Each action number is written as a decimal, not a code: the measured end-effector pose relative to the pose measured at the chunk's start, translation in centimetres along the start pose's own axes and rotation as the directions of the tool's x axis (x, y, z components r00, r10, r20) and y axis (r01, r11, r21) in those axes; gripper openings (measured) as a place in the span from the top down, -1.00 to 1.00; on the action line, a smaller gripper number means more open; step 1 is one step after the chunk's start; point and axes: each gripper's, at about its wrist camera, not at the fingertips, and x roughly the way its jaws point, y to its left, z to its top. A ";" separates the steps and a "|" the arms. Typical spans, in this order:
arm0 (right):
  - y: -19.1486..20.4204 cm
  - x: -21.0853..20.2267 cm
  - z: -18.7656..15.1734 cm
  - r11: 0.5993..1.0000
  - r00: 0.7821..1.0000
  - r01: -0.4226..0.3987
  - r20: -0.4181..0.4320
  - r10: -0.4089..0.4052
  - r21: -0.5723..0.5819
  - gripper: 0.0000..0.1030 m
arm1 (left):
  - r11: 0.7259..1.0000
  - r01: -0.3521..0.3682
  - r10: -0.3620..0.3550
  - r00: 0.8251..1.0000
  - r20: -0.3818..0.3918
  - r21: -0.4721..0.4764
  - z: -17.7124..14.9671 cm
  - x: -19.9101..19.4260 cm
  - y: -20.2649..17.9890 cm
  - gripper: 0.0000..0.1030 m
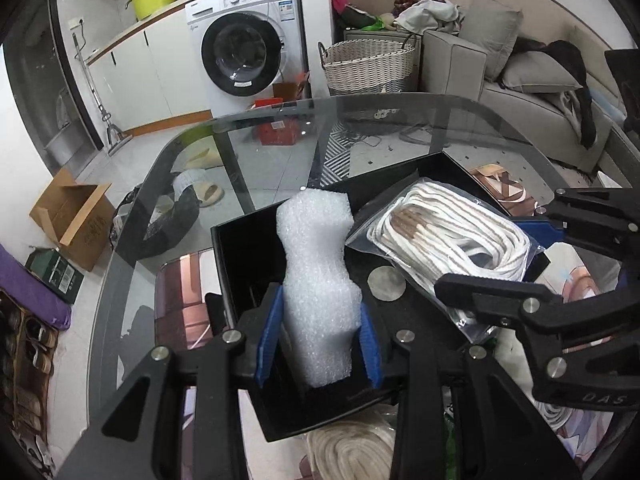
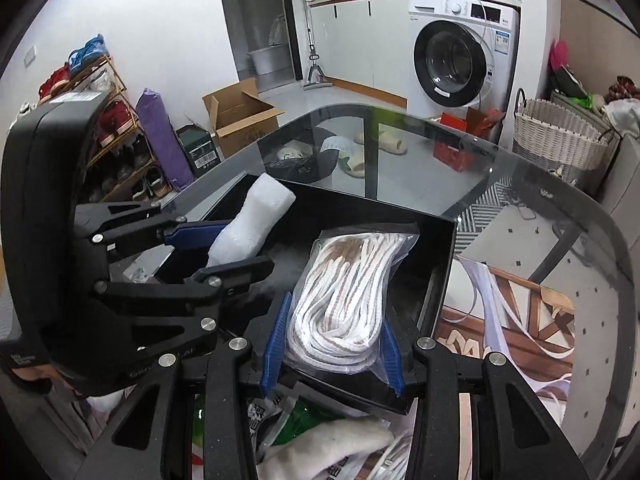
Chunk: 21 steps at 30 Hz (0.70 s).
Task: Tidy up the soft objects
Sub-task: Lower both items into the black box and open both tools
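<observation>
A black open box (image 1: 240,248) (image 2: 440,264) sits on the glass table. My left gripper (image 1: 318,332) is shut on a white foam piece (image 1: 316,280), held upright over the box's left side; the foam also shows in the right wrist view (image 2: 248,228). My right gripper (image 2: 334,344) is shut on a clear bag of white rope (image 2: 344,292), which lies in the box's right side; the bag also shows in the left wrist view (image 1: 452,232). The right gripper's fingers (image 1: 492,292) reach in from the right.
More soft items lie at the table's near edge: a coiled rope (image 1: 352,452), a white cloth (image 2: 332,444) and packets. White straps (image 2: 508,304) lie right of the box. A wicker basket (image 1: 368,64), washing machine (image 1: 244,44) and sofa (image 1: 532,92) stand beyond the table.
</observation>
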 end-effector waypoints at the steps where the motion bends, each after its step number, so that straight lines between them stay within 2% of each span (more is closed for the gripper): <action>1: -0.1 0.1 0.0 1.000 1.000 0.004 -0.002 -0.004 0.004 0.12 | 1.000 0.000 0.000 1.000 -0.005 -0.004 0.0 0.0 0.0 0.30; 5: -0.3 0.5 0.6 0.999 0.999 0.029 -0.015 -0.028 0.017 0.03 | 1.000 -0.012 0.012 1.000 -0.014 0.020 0.0 -0.1 -0.2 0.20; 9: -0.5 -0.2 0.9 0.999 1.000 0.028 -0.009 -0.028 0.033 0.00 | 1.000 -0.017 0.017 1.000 -0.001 0.020 0.0 -0.9 -0.1 -0.17; 14: -1.2 -2.1 1.5 0.998 1.000 0.013 0.017 -0.014 0.067 -0.06 | 1.000 -0.009 0.009 1.000 0.021 -0.006 0.4 -2.6 0.5 -0.18; 18: -1.5 -5.5 1.5 0.994 0.997 0.003 0.075 -0.011 0.105 -0.06 | 0.997 0.020 -0.018 0.999 0.028 -0.073 0.4 -5.4 1.6 -0.19; 21: -1.3 -7.5 0.8 0.995 0.998 -0.016 0.056 0.011 0.100 -0.07 | 0.989 0.083 -0.083 0.997 0.008 -0.119 -0.4 -7.0 1.9 -0.27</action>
